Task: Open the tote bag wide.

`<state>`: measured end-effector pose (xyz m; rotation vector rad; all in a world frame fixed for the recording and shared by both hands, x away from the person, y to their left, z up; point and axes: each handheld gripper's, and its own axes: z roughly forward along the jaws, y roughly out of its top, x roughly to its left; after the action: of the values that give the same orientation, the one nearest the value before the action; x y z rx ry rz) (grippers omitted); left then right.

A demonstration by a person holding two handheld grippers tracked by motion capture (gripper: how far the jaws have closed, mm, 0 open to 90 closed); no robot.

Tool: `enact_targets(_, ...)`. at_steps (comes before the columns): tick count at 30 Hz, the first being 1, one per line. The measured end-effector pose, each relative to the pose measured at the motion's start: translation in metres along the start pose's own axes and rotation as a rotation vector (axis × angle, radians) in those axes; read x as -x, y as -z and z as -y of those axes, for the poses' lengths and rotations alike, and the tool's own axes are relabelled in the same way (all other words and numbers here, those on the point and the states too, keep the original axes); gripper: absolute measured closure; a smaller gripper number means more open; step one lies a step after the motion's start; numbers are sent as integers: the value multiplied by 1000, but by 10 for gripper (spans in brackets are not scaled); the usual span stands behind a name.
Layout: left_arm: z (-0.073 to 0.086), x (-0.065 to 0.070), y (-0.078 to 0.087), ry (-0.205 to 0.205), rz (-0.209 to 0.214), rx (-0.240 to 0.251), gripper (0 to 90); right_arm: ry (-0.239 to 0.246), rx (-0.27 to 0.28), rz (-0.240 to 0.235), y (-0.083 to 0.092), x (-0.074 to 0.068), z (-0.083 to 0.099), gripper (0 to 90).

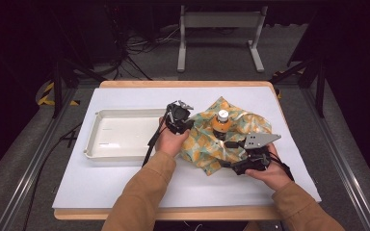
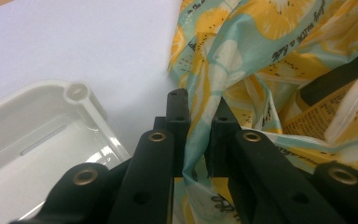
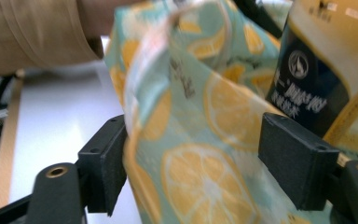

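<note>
One table [image 1: 125,192] carries a white tray [image 1: 92,144] and, beside it, a lemon-print bag [image 1: 197,144] around a bottle [image 1: 221,124]. Left gripper [image 1: 185,126] pinches the bag's edge; right gripper [image 1: 229,154] stands wide, fabric between its jaws, unclamped. Bagging seems underway; next, close on that fold.

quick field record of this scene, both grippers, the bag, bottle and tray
left gripper: shut on a fold of the lemon-print bag
right gripper: jaws wide, bag fabric between them, pads not clearly pressing
lemon-print bag: crumpled on the white mat, right of the tray
bottle: upright inside the bag, white cap, orange contents
tray: white, nothing in it, on the left of the mat
white mat: covers the wooden table
</note>
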<state>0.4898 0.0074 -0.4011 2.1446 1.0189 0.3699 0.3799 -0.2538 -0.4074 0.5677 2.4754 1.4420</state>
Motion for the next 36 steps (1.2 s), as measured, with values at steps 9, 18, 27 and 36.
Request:
enact_targets(9,2,0,-1,2,7,-5,823,29,-48,17,-6,2,11,265)
enact_targets(18,2,0,-1,-1,7,-4,824,32,-94,46,3,8,14,822)
enact_targets(27,4,-1,0,13,25,1,823,-46,-170,-79,23,3,23,899)
enact_targets(36,5,0,-2,17,20,-4,829,-106,-228,-127,40,5,41,900)
